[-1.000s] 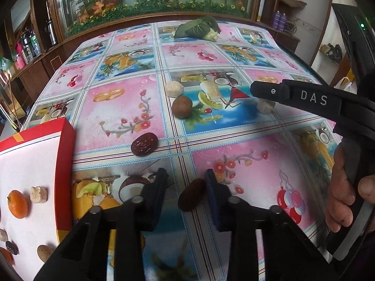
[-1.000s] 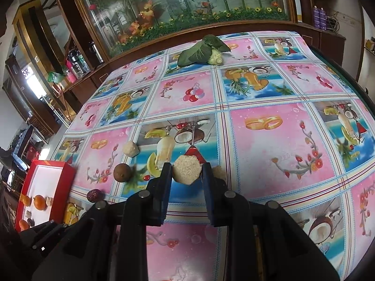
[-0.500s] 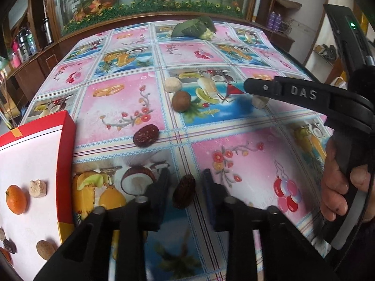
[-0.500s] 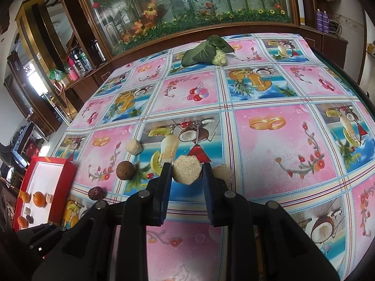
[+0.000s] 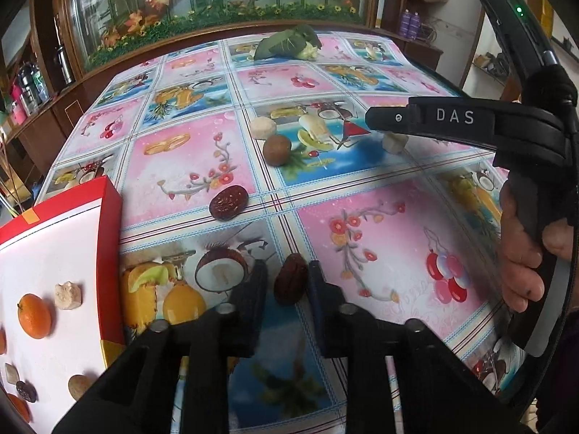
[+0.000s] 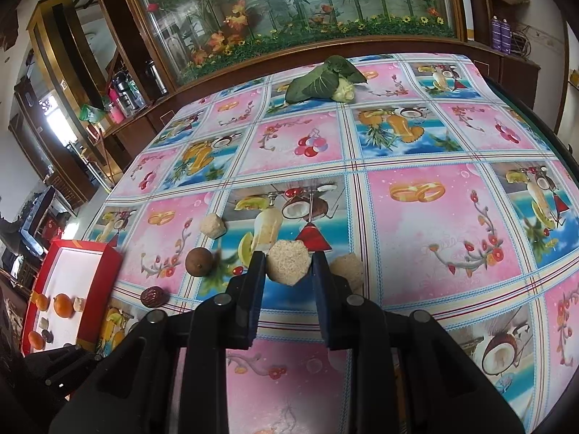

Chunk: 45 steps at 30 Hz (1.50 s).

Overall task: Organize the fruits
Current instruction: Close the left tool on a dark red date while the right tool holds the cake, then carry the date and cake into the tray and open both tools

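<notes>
A second dark date, a brown round fruit and a pale lump lie far of the left gripper, the red-rimmed tray at near left; its jaws nearly closed around a dark date. The right gripper pinches a beige crumbly ball above the tablecloth; a hand grips its handle at right.

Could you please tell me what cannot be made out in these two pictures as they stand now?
- Left wrist view: the red box is cut off by the left edge, so its full contents are unseen.
- Left wrist view: whether the left tool actually pinches the dark date is unclear.
- Right wrist view: the right tool holding the beige piece partly hides the beige lump beside it.
</notes>
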Each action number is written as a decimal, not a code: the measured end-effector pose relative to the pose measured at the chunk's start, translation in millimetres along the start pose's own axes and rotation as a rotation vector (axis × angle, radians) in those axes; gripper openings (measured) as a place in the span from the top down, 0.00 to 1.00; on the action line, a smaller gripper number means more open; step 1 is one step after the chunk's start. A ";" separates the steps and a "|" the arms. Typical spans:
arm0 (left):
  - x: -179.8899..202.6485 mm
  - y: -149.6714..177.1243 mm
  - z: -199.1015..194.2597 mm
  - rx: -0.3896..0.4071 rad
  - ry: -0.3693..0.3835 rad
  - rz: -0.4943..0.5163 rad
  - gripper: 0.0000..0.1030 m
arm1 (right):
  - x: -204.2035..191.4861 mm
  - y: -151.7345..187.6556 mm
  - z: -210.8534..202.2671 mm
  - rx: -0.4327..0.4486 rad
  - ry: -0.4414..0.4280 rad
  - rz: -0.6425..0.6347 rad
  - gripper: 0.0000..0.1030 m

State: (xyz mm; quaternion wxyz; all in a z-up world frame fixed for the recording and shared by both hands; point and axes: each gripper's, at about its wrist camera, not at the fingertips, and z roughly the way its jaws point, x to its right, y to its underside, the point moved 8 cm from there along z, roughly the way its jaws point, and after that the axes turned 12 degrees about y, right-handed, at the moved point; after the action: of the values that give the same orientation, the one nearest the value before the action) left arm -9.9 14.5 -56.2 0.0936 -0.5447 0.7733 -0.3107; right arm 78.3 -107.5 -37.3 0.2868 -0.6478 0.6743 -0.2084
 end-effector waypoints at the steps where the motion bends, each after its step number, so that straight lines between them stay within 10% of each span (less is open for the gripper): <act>1: 0.0 0.0 -0.2 0.000 0.002 -0.002 0.84 | -0.6 0.0 0.0 0.001 0.000 -0.002 0.73; 15: -7.6 -10.6 -65.7 0.165 -0.037 -0.035 0.85 | -20.6 -0.6 -15.2 0.078 -0.061 -0.035 0.73; 26: -128.0 8.5 -158.4 0.295 -0.253 -0.182 0.85 | -145.0 30.9 -59.7 0.068 -0.264 -0.167 0.73; 35: -218.9 24.9 -166.7 0.259 -0.398 -0.320 0.85 | -261.1 69.9 -69.4 -0.024 -0.389 -0.358 0.73; 45: -246.2 32.4 -140.4 0.161 -0.396 -0.351 0.85 | -308.9 114.7 -64.1 -0.110 -0.420 -0.477 0.73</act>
State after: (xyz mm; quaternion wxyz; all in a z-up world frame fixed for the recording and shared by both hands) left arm -7.3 296.3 -11.9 0.2308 -0.7113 0.6066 -0.2699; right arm -51.5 201.9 -28.1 0.3273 -0.8309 0.4399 -0.0948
